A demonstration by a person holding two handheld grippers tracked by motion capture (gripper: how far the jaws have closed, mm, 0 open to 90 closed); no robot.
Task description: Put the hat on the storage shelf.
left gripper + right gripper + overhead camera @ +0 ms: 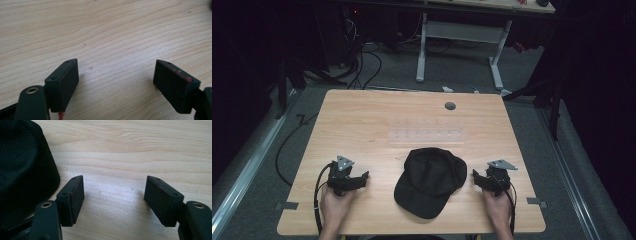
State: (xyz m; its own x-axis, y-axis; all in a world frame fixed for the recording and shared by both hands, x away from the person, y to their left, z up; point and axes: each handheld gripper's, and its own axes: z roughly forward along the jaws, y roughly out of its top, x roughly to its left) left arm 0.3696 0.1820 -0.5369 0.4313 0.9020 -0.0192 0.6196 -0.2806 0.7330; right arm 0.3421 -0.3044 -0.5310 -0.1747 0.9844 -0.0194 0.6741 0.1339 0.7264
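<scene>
A black baseball cap (430,181) lies on the wooden table (377,120) near its front edge, brim toward the front. My left gripper (362,176) rests on the table to the cap's left, held by a hand. Its jaws stand wide apart (116,75) over bare wood with nothing between them. To the cap's right, my right gripper (475,175) rests in the other hand. Its jaws are also wide apart (113,192) and empty, and the cap's edge (22,167) lies just left of its left jaw.
A round grommet hole (450,106) sits near the table's far edge. Faint pale marks (427,134) cross the middle of the table. Beyond the table stand a white desk frame (459,45) and cables (362,65) on the grey floor.
</scene>
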